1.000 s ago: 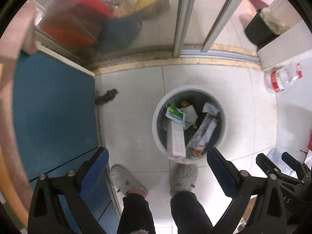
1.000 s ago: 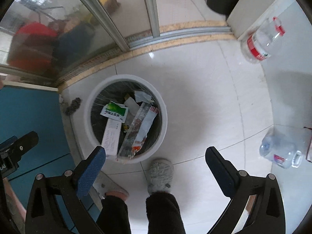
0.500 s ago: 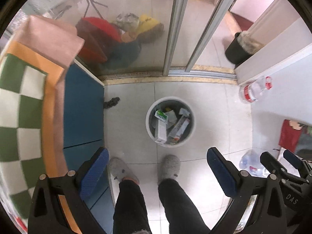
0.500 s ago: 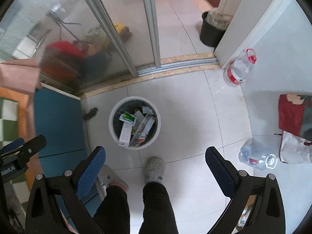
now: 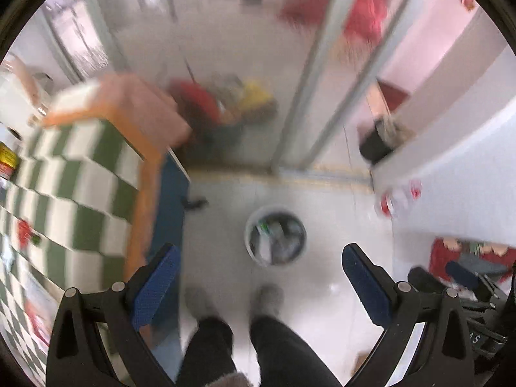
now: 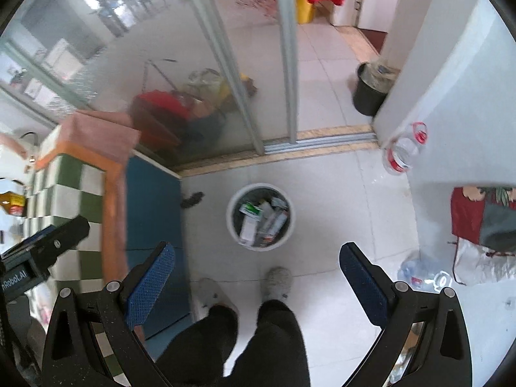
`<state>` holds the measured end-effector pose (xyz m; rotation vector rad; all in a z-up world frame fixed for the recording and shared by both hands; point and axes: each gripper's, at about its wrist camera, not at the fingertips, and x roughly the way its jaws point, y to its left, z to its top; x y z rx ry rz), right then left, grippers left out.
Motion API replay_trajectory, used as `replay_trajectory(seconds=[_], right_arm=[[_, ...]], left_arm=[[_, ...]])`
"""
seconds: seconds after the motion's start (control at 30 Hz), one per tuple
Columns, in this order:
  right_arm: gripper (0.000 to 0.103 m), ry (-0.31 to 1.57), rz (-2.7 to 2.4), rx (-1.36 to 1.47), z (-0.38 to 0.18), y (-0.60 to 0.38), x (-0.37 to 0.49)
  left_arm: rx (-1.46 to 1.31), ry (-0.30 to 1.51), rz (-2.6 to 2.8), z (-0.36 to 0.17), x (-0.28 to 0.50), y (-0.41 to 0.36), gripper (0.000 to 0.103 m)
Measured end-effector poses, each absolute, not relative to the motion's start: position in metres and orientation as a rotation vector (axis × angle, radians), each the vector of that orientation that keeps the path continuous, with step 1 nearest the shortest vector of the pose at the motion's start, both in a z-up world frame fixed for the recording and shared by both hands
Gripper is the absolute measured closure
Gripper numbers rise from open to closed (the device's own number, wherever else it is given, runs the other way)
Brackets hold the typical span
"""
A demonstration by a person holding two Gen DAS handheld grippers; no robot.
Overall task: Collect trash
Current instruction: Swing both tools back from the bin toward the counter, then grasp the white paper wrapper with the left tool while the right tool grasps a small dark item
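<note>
Two empty tongs hang high over a floor bin that already holds the trash.

The checkered worktop [image 6: 64, 187] fills the left, its corner draped in pink cloth; beside its blue front, on the floor [image 6: 338, 193], stands the white bin [image 6: 230, 222], near the feet so litter drops straight in. Boxes and wrappers [image 6: 261, 222] lie inside. Left tongs [image 5: 258, 285] and right tongs [image 6: 256, 280] are spread apart, gripping nothing.
</note>
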<state>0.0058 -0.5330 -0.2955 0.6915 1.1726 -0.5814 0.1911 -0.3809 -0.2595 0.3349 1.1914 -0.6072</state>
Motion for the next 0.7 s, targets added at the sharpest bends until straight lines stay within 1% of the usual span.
replay_trajectory(seconds=[0.07, 0.17, 0.23, 0.33, 0.47, 0.6, 0.67, 0.7], right_arm=[[0.000, 1.154, -0.544, 0.692, -0.278, -0.521, 0.023], [0.000, 1.144, -0.478, 0.660, -0.256, -0.493, 0.063], [0.000, 1.151, -0.408, 0.619, -0.248, -0.466, 0.099], [0.000, 1.166, -0.277, 0.575, -0.236, -0.416, 0.159], [0.000, 1.209, -0.096, 0.507, -0.239, -0.331, 0.233], [0.000, 1.282, 0.071, 0.467, -0.265, -0.232, 0.313], [0.003, 1.299, 0.122, 0.442, -0.277, -0.192, 0.345], [0.009, 1.311, 0.146, 0.420, -0.285, -0.173, 0.359]], left_arm=[[0.288, 1.140, -0.562, -0.239, 0.209, -0.359, 0.000], [0.184, 1.071, -0.469, -0.212, 0.244, -0.304, 0.000], [0.141, 1.038, -0.373, -0.202, 0.270, -0.256, 0.000], [0.127, 1.042, -0.232, -0.204, 0.303, -0.185, 0.000], [0.095, 1.116, 0.039, -0.231, 0.339, -0.058, 0.000], [0.025, 1.218, 0.259, -0.268, 0.355, 0.062, 0.000], [-0.029, 1.268, 0.340, -0.290, 0.367, 0.115, 0.000], [-0.056, 1.287, 0.365, -0.298, 0.368, 0.133, 0.000]])
